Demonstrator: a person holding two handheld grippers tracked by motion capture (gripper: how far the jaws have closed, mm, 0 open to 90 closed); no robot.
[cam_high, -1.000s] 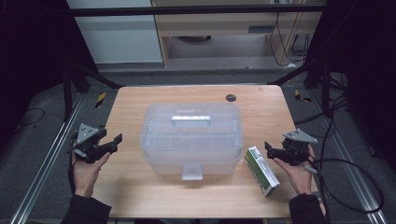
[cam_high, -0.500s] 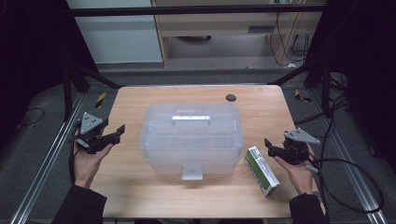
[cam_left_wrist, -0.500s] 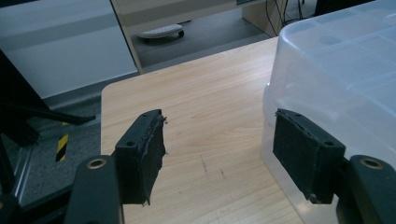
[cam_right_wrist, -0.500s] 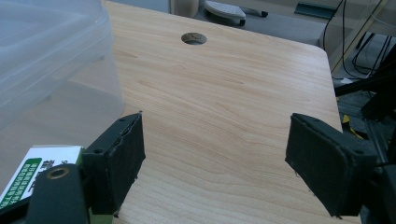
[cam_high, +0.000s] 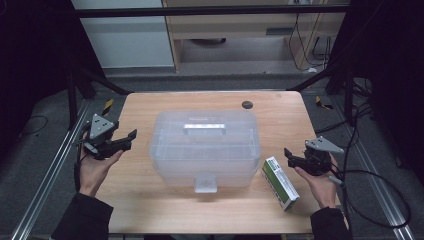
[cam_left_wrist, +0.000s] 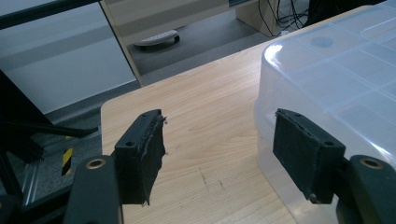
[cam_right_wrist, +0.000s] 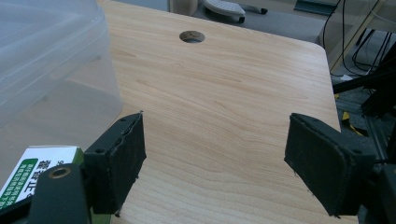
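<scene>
Nearest to us, the green-and-white cardboard carton (cam_high: 280, 182) lies flat on the light wooden table (cam_high: 150, 210) at the near right, just beside the box's right end; same spot as before. Our right gripper (cam_high: 291, 156) hovers just right of the carton, jaws spread wide, gripping nothing; it hasn't shifted. In the right gripper view the carton's corner (cam_right_wrist: 35, 175) sits by one jaw.

Our left gripper (cam_high: 131, 137) has moved: it's come in from the table's left edge and further up the table, now near the left wall of the clear plastic lidded storage box (cam_high: 205, 145), not touching. Jaws released, empty. In the left gripper view the box (cam_left_wrist: 336, 74) is right behind one jaw.

Box unmoved, mid-table, lid on.

Far edge: small dark round hole (cam_high: 247, 105).
</scene>
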